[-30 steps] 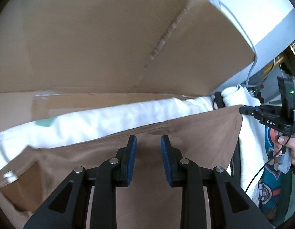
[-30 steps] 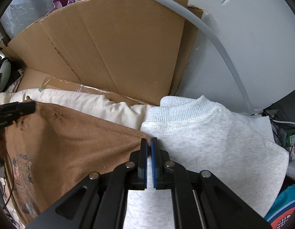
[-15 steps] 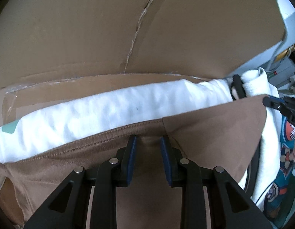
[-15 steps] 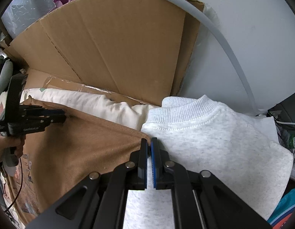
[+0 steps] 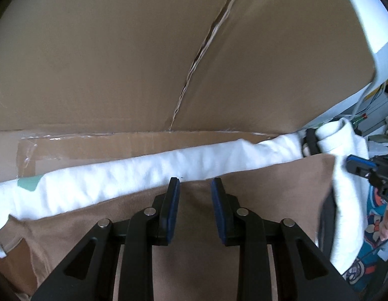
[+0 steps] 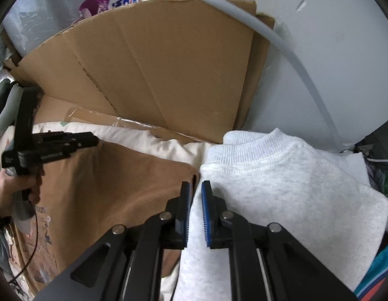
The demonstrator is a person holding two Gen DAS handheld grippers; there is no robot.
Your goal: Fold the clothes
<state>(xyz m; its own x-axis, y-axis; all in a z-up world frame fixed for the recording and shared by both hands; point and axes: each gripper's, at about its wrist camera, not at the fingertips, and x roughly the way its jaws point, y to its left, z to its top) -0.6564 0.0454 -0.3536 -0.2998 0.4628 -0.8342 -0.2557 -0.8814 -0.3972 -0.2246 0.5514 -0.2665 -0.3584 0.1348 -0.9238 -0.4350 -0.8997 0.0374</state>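
The brown shirt [image 6: 123,183] lies spread flat, filling the right wrist view from 7 to 9 o'clock, beside a grey sweatshirt [image 6: 281,188] at 3 o'clock. The left gripper [image 5: 195,188] hovers over its top edge, jaws released; the right gripper [image 6: 195,190] stands slightly parted at its corner, grasping nothing.

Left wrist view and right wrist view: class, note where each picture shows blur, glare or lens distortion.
Left wrist view: the right gripper at the frame edge is motion-blurred, glare washes out the white garment, and the cardboard edges bow. Right wrist view: mostly sharp, though the grey hose curves and the corners darken.
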